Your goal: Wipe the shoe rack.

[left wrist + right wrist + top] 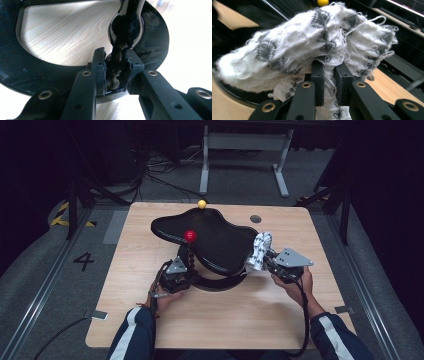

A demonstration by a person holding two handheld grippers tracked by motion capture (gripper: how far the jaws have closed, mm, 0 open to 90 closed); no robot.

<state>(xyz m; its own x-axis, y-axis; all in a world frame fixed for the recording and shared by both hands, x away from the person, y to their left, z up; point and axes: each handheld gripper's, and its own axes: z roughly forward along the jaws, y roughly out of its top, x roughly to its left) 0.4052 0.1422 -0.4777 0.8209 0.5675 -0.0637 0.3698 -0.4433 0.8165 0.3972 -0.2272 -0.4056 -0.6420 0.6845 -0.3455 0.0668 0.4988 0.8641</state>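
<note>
A glossy black curved tray stands on a black stem above a ring-shaped black base on the wooden table. My left gripper is shut on the black stem just above the base. A red ball tops a post at the tray's near left and a yellow ball sits at its far edge. My right gripper is shut on a white cloth with grey pattern, bunched against the tray's right rim. The cloth bulges over the jaws.
A round grommet hole lies in the table near its far right. A white table frame and cables stand on the floor beyond. A floor marking "4" lies to the left.
</note>
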